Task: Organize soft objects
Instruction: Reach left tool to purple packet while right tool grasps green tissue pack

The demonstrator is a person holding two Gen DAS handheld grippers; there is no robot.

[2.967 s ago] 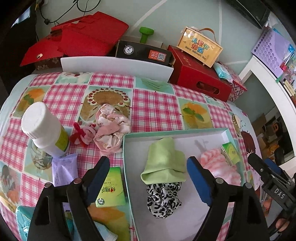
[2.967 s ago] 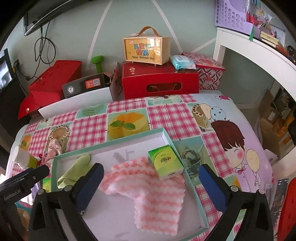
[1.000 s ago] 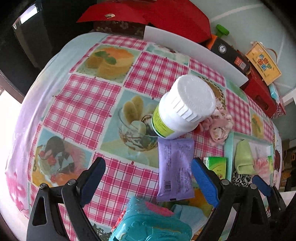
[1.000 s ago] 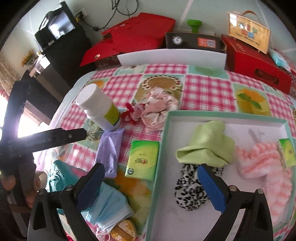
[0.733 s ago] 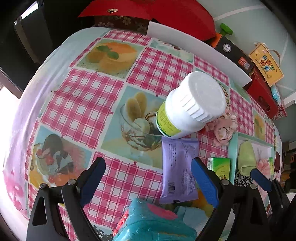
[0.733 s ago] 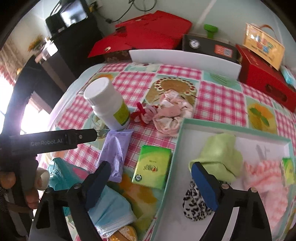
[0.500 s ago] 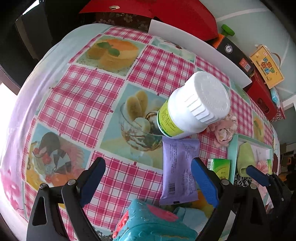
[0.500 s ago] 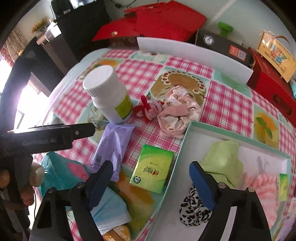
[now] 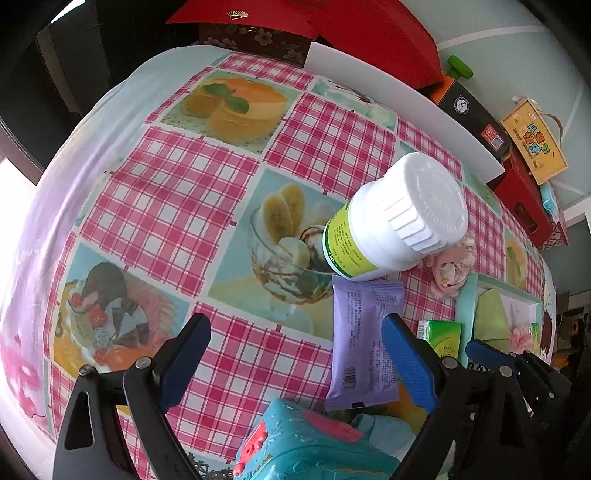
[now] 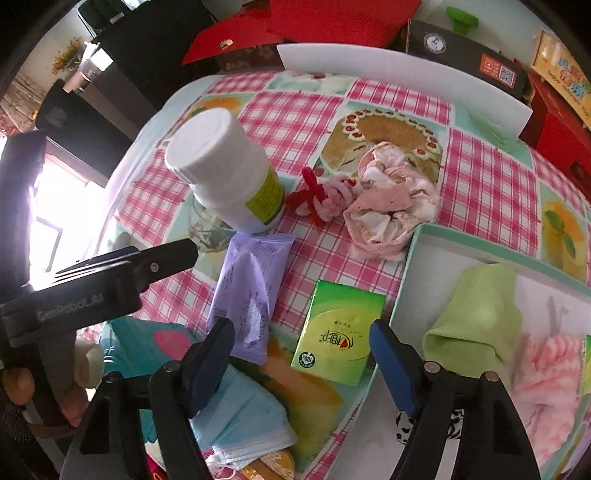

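Here: both tongs, left (image 9: 295,354) and right (image 10: 301,360), spread, empty; crumpled pink scrunchie (image 10: 388,206) beside smooth teal tray (image 10: 406,273).

A white plastic bottle (image 10: 225,173) with a yellow-green label stands on the bench, which is covered by a pink checked tablecloth (image 9: 162,192) printed with dessert pictures. Just in front of the bottle lies a purple foil packet (image 10: 251,291), and beside that a green tissue pack (image 10: 338,332). Behind the bench stand red gift boxes (image 10: 332,18), a black carton (image 10: 469,51) with a green dumbbell (image 10: 461,16) behind it, and a yellow carry box (image 9: 533,147).
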